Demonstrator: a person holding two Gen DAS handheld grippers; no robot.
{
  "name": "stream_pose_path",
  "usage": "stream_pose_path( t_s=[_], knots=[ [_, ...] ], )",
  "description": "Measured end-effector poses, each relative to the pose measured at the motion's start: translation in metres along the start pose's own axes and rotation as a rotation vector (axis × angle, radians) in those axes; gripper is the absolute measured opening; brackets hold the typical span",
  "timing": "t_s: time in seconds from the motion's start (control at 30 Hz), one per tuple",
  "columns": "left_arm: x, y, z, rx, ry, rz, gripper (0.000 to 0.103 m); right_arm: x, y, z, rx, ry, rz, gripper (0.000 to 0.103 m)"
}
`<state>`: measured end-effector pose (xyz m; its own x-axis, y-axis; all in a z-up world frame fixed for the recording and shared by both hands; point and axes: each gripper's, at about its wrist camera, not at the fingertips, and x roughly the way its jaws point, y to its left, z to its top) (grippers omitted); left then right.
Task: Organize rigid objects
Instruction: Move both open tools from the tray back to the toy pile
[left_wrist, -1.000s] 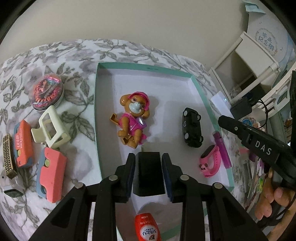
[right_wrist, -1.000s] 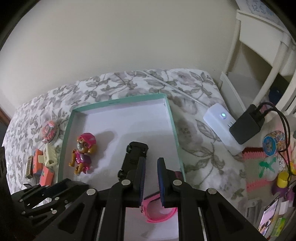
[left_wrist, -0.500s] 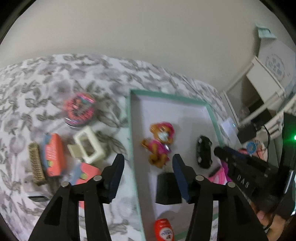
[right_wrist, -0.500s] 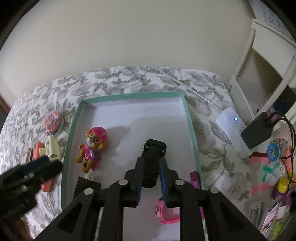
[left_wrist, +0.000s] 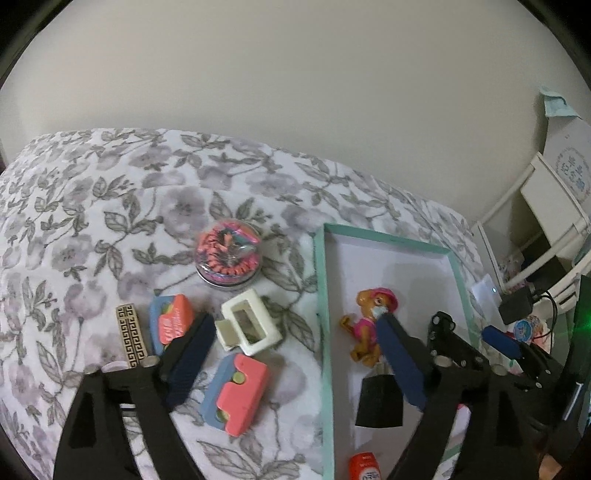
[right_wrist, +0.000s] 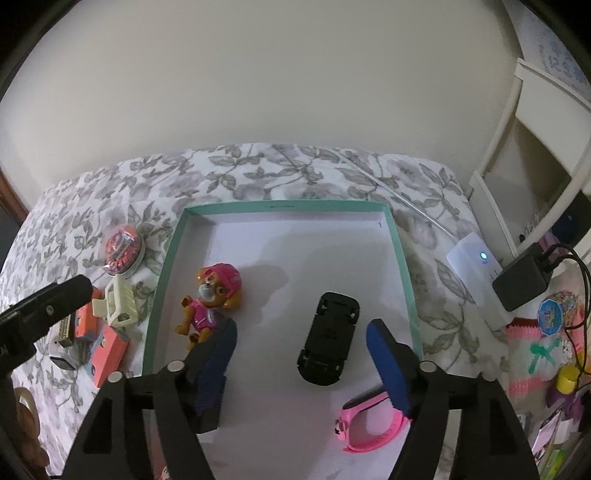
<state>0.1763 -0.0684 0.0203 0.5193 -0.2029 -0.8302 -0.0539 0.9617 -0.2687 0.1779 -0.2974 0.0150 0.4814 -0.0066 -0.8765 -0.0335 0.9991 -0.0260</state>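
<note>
Both tongs, left (left_wrist: 291, 362) and right (right_wrist: 301, 352), are opening, empty; the cream rigid plastic hair claw (left_wrist: 248, 324) looks light, best pinched across its sides.

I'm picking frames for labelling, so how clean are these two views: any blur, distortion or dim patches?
Left wrist: strong fisheye bending, dark vignette corners, slight softness, a green flare at the right edge; pink eraser readable. Right wrist: same curved edges, sharper; black toy car crisp, soft shadow on the tray floor.

Orange tube (left_wrist: 365, 466) cut by bottom edge; pink watch (right_wrist: 365, 424) partly behind right-hand pad (label illegible)
</note>
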Motion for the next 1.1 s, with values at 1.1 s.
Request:
stream_pose_path(
  t_s=[1.1],
  knots=[
    [-0.072,0.072,0.023,-0.105,-0.207,0.119,0.103,-0.021,0.075,0.013,-0.074,-0.144,0.152,0.103]
  ],
)
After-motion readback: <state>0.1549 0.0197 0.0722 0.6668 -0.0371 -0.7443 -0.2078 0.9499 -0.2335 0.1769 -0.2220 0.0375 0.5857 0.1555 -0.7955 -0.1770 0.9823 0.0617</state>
